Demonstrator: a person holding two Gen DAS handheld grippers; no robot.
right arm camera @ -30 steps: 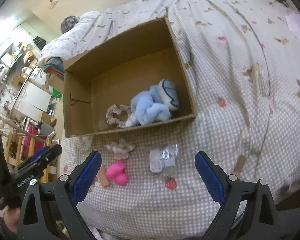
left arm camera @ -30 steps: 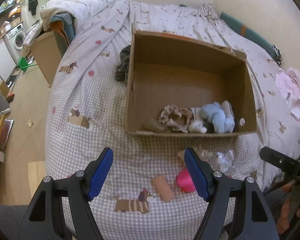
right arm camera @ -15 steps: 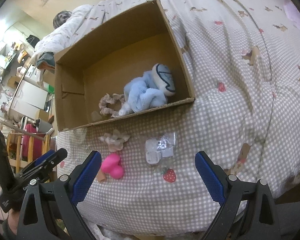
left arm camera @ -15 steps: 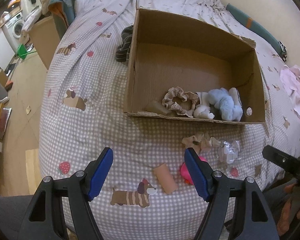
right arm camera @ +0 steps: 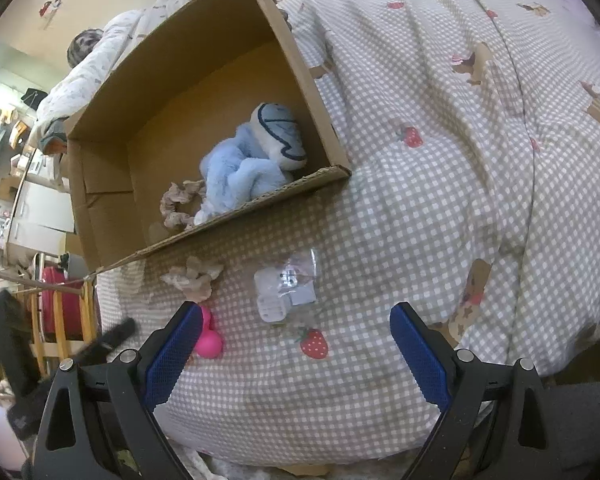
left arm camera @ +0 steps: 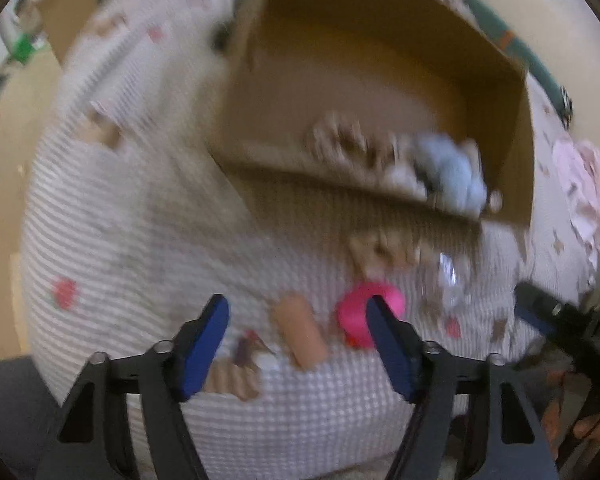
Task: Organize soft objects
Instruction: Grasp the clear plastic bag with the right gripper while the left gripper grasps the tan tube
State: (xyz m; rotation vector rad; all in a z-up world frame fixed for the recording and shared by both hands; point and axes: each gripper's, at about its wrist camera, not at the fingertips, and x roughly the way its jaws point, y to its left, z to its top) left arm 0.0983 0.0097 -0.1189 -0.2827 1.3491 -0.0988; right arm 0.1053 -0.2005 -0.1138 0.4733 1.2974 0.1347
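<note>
My left gripper [left arm camera: 296, 308] points down at the checked bedspread [left arm camera: 140, 240], its jaws closing and touching nothing. A tan fabric roll [left arm camera: 300, 332] lies between them in this blurred view. A pink soft toy [left arm camera: 352, 316] sits just behind the right finger. My right gripper [right arm camera: 296, 316] hangs open above a clear plastic packet [right arm camera: 286, 286], with the pink toy [right arm camera: 209, 342] by its left finger. A beige scrunchie [right arm camera: 194, 278] lies in front of the cardboard box [right arm camera: 204, 92]. Inside the box are a light blue plush [right arm camera: 244, 164] and another scrunchie [right arm camera: 178, 204].
The box [left arm camera: 380, 80] stands open-topped on the bed, its near wall low. A pink cloth [left arm camera: 580, 184] lies at the bed's right side. The floor and furniture [right arm camera: 40, 200] are off the bed's left edge. The bed's front edge is just below both grippers.
Both grippers have sunk closer to the bed and tilted further down. The left jaws have narrowed, and the left view has blurred with motion.
</note>
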